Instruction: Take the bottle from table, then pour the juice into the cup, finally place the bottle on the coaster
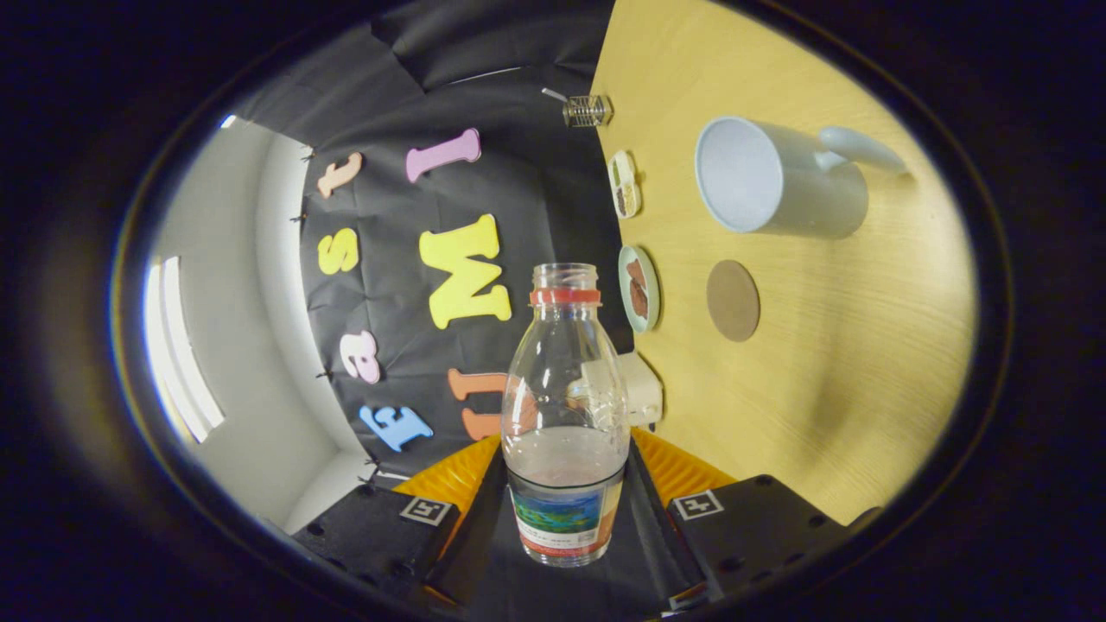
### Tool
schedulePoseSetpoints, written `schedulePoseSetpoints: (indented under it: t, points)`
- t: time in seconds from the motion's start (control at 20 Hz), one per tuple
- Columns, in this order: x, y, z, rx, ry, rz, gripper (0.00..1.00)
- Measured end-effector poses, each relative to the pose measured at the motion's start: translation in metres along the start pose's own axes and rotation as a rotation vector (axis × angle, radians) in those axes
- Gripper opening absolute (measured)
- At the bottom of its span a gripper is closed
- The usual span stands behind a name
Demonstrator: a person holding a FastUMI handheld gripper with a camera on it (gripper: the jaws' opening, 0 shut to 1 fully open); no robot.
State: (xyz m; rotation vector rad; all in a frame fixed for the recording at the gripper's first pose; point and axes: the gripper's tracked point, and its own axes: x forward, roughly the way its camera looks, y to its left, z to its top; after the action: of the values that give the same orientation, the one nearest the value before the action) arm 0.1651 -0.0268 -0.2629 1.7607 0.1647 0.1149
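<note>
**Bottle held sideways beside the bench**

Fingers (432,510) of the hand-held gripper (566,510) sit at the bottom centre of the frame, one on each side of the bottle (566,406), and both press on its labelled lower part, so the grip is narrow and holds the bottle. Its base is nearest the camera, and its open neck with a red ring points away toward the middle of the frame. No cap is on it. A little pale liquid lies low in the clear body, just above the label.

The whole scene is rolled: the bench (847,371) stands as a near-vertical yellow wood plane filling the right half, which means the hand-held gripper is turned on its side. The holding hand is out of sight.

On the bench, at upper right, the cup (778,177) shows its empty white inside, handle toward the far right. The coaster (733,301), a round brown disc, lies just below the cup in the frame, apart from it, and right of the bottle's neck. Two small dishes (638,288) sit along the bench's edge, their contents too small to tell. A small wire object (588,111) at top centre is hard to make out. A white block (635,389) behind the bottle is partly hidden and blurred through the plastic.
</note>
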Motion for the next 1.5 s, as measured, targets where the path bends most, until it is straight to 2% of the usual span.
schedulePoseSetpoints:
  t: [0.55, 1.5]
  points:
    - [-0.001, 0.004, 0.017, 0.065, -0.023, 0.037, 0.78]
    - [-0.008, 0.035, 0.013, 0.166, -0.023, 0.084, 0.78]
